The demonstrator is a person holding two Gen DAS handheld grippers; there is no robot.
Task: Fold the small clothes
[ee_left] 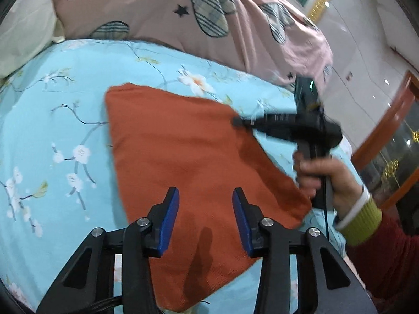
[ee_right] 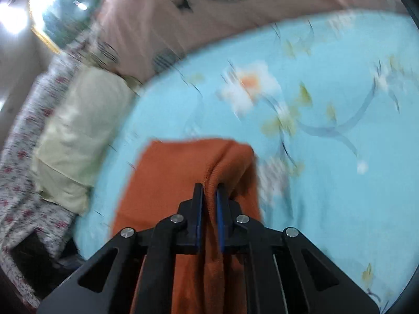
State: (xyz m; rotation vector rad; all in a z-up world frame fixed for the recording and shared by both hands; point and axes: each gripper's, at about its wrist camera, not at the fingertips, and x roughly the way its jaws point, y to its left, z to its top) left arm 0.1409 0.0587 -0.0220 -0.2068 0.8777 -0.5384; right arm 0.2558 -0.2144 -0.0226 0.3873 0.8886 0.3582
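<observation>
- Looking along the left gripper (ee_left: 205,219), its blue pads (ee_left: 171,222) stand apart with nothing pinched; the orange garment (ee_left: 188,162) lies below and beyond them on the blue flowered bedsheet (ee_left: 52,104), already folded to a rough rectangle with its far corners lying flat.
- Off to the right in that same view, the person's right hand (ee_left: 322,180) holds the right gripper (ee_left: 237,121) at the cloth's right edge, tips over the fabric. Blur there means I can't say from this side how firmly it grips.
- A pink quilt (ee_left: 157,13) with plaid hearts is heaped behind the sheet, well clear of the work.
- From the right gripper (ee_right: 209,191) itself the picture is plainer: the jaws are nearly closed with a bunched ridge of the orange garment (ee_right: 188,172) squeezed between them, the cloth draping over and down past the fingers.
- A pale pillow (ee_right: 78,130) sits to the left, apart from the garment.
- Risk, as I judge it: only one edge is held, and by a thick bunch, so carrying it over could drag the layers underneath and undo the fold; a bunched pinch may also slip free mid-lift, leaving a crooked edge.
</observation>
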